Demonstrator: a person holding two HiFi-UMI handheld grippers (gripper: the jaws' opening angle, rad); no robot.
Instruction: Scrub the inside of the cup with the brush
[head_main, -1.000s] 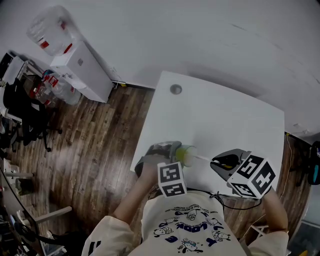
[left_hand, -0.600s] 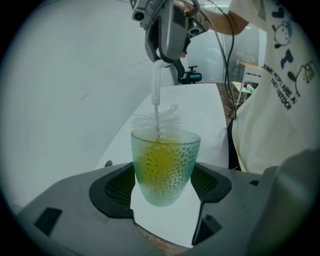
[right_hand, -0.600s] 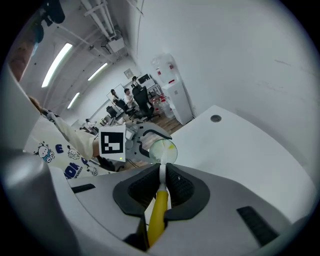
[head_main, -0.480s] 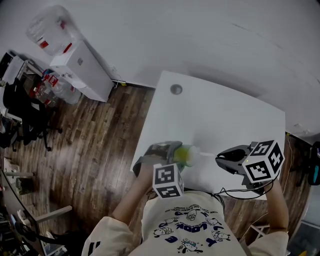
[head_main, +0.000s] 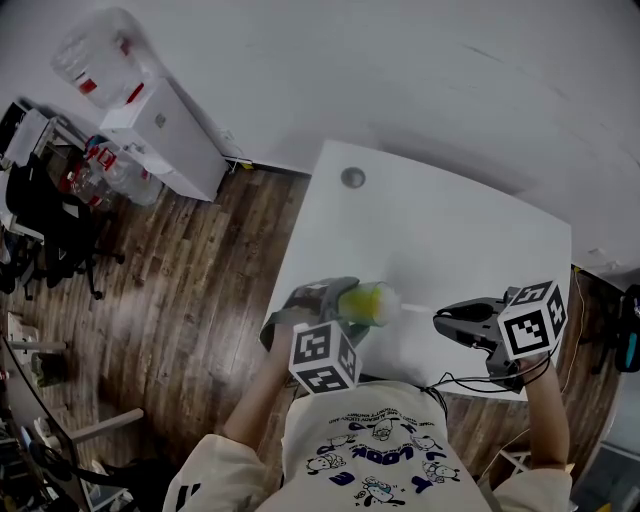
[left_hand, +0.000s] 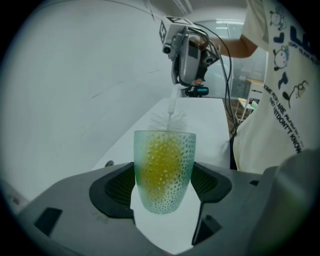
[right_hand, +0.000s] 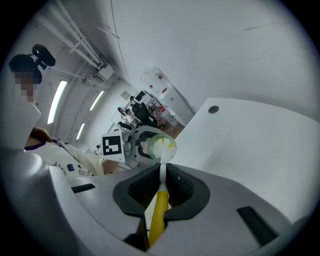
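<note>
White table (head_main: 440, 235) fills the middle of the head view, set against a pale wall, with dark wooden floor (head_main: 180, 290) to its left and a water dispenser (head_main: 160, 135) standing by the wall. A small round hole (head_main: 352, 178) sits near the table's far left corner.

Close to the table's near edge, the left gripper (head_main: 348, 302) clamps the cup (head_main: 370, 303) by its sides. The cup is turned sideways, off the table, with its mouth facing the right gripper (head_main: 447, 322). In the left gripper view, the left gripper (left_hand: 165, 184) has both jaws pressed against the cup (left_hand: 165, 170), a clear dimpled one with yellow showing through its wall.

The right gripper (right_hand: 161, 176) has its jaws closed on the brush (right_hand: 159, 210), pinching it just where the yellow handle meets the thin white stem. The stem runs straight across to the cup (right_hand: 162, 146), and the brush head is inside it. From the left gripper view, white bristles of the brush (left_hand: 168, 120) stick out past the rim, and the right gripper (left_hand: 176, 85) is above them in that picture, holding the stem.

The person's printed shirt (left_hand: 282, 75) shows at the right of that view.
</note>
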